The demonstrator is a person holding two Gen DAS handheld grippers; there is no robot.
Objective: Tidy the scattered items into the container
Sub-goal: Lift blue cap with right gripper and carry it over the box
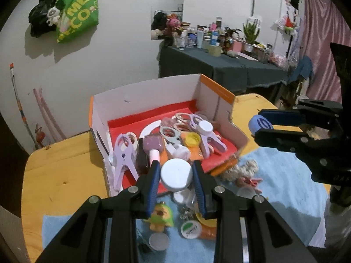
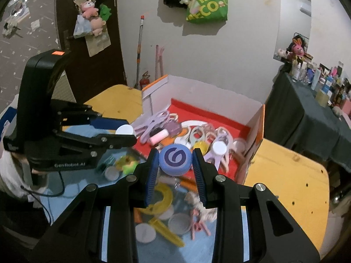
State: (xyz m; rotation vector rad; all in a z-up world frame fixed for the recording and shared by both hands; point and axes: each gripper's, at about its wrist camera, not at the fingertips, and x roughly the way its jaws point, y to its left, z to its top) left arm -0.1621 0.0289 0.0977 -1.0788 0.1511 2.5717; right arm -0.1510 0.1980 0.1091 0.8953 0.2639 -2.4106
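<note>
The left hand-held gripper (image 1: 176,178) is clamped on a white round cap (image 1: 176,175), its blue ribbed pads pressing both sides, held above the near edge of the open cardboard box (image 1: 144,96). The box stands on the yellow wooden tabletop (image 1: 61,171) and holds lilac clips (image 1: 124,155), a yellow cap (image 1: 192,139) and ring-shaped pieces on its red floor. Beneath the cap, on a blue cloth (image 1: 285,186), lie a green toy figure (image 1: 161,215), a green-labelled lid (image 1: 190,229) and a pink clothespin (image 1: 250,180). At right, the right hand-held gripper (image 1: 260,127) pinches a blue cap (image 1: 260,126).

From the right wrist, the right hand-held gripper (image 2: 175,164) is closed on that blue ridged cap (image 2: 175,162), which bears a white swirl mark and hangs just before the box's near side (image 2: 254,131). Below it on the cloth (image 2: 72,175) lie a yellow curved piece (image 2: 164,197), white lids (image 2: 144,232) and pink clothespins (image 2: 197,225). At left, the left hand-held gripper (image 2: 126,131) carries the white cap (image 2: 124,129).
</note>
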